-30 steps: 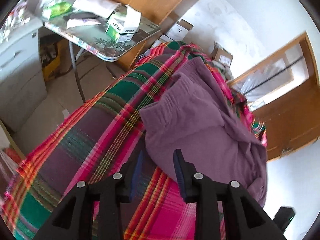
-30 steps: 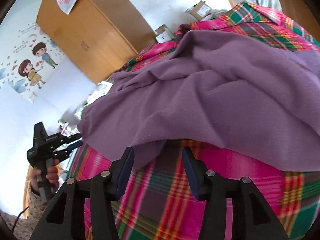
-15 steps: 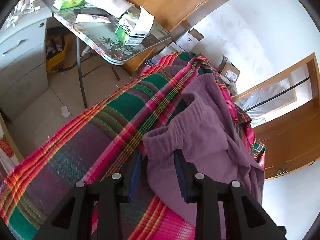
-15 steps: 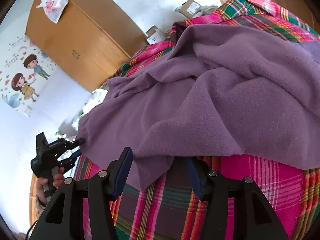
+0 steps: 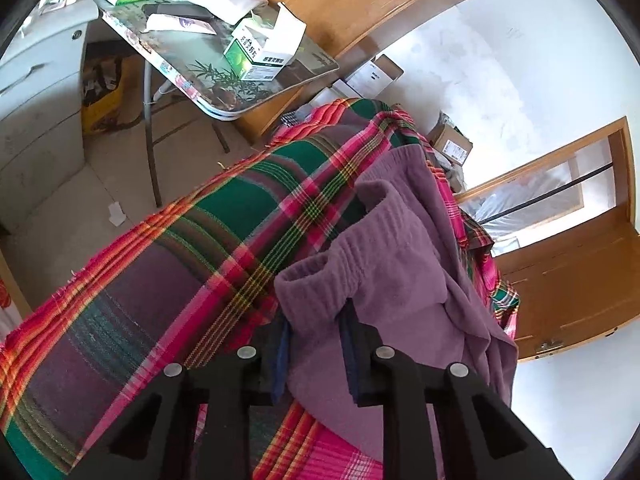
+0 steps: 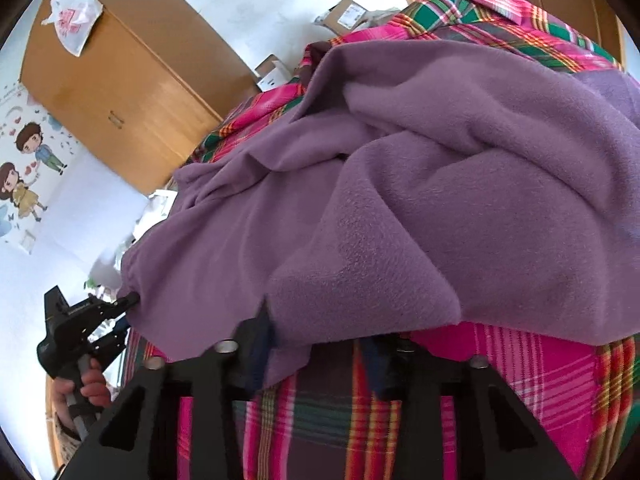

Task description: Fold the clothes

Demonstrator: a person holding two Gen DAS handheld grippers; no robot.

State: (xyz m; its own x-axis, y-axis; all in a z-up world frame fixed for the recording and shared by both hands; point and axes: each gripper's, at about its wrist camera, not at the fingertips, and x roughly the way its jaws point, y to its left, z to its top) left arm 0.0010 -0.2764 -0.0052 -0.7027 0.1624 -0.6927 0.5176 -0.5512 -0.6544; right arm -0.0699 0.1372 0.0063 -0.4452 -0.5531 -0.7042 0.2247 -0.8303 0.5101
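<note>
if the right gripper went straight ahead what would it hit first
The purple garment: its edge already lies between the jaws of the right gripper, and the bulk of the fabric is bunched just ahead.

We count one purple garment (image 5: 400, 280), one plaid blanket (image 5: 208, 240), two grippers (image 5: 316, 344) (image 6: 316, 354), one folding desk (image 5: 224, 108), one wardrobe (image 6: 120, 92), one door (image 5: 572, 280).

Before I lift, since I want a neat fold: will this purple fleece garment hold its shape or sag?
The purple fleece garment already lies in soft folds, so it will probably sag between both grips. Its thick nap should resist slipping. It looks bulky but probably light.
</note>
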